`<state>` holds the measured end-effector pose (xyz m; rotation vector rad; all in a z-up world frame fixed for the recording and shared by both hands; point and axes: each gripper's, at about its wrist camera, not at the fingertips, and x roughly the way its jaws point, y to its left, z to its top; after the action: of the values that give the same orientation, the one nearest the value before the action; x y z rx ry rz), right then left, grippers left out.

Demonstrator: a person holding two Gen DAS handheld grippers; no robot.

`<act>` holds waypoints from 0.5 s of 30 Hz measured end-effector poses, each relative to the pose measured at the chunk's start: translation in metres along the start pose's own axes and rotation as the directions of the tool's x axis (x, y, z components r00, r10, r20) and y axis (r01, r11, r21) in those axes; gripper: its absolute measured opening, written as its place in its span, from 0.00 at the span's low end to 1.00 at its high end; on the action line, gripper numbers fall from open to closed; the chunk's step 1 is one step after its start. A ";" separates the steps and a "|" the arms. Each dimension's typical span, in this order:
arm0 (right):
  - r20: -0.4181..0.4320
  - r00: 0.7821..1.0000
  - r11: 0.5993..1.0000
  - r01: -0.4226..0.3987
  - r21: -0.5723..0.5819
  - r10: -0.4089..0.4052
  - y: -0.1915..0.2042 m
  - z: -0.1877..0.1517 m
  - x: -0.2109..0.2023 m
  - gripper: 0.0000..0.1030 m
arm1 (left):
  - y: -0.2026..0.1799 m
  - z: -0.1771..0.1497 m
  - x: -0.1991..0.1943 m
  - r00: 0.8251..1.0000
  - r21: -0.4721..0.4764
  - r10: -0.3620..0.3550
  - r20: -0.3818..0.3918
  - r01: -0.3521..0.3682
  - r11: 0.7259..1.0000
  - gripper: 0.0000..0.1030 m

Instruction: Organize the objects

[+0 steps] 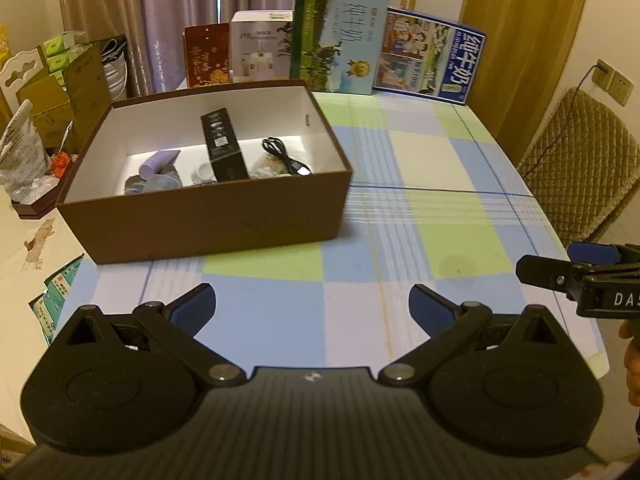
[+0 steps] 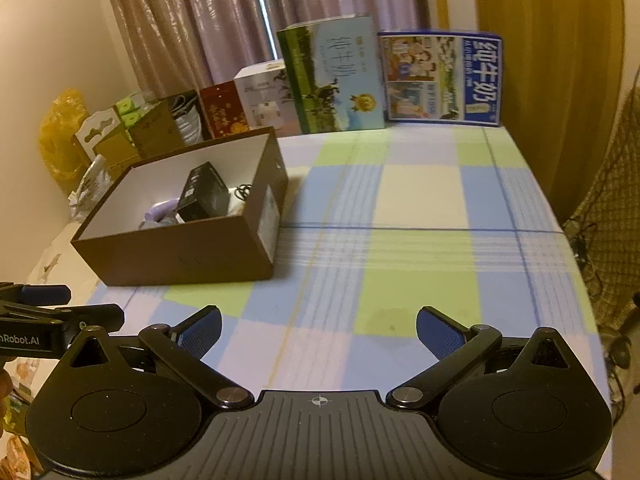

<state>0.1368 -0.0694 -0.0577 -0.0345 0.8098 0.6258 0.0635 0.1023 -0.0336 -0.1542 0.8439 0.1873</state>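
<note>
A brown open box with a white inside stands on the checked tablecloth; it also shows in the right wrist view. Inside lie a long black carton, a purple tube, a black cable and some small items. My left gripper is open and empty, low over the cloth in front of the box. My right gripper is open and empty, to the right of the box. Each gripper shows at the edge of the other's view.
Milk cartons and gift boxes stand along the table's far edge. Cardboard boxes and bags crowd the left side. A padded chair stands to the right. The checked tablecloth spreads right of the box.
</note>
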 end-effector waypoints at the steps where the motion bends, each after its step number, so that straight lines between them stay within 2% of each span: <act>1: -0.002 1.000 1.000 0.004 0.002 -0.004 -0.003 -0.003 -0.005 0.98 | -0.005 -0.003 -0.002 1.000 0.002 -0.004 -0.001 0.004 1.000 0.99; 15: -0.004 0.998 0.998 0.060 0.028 -0.059 -0.036 -0.034 -0.054 0.98 | -0.049 -0.027 -0.020 0.999 0.037 -0.041 -0.003 0.041 0.998 0.99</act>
<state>0.1050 -0.1354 -0.0518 -0.0334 0.8173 0.5580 0.0419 0.0464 -0.0337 -0.1368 0.8456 0.1329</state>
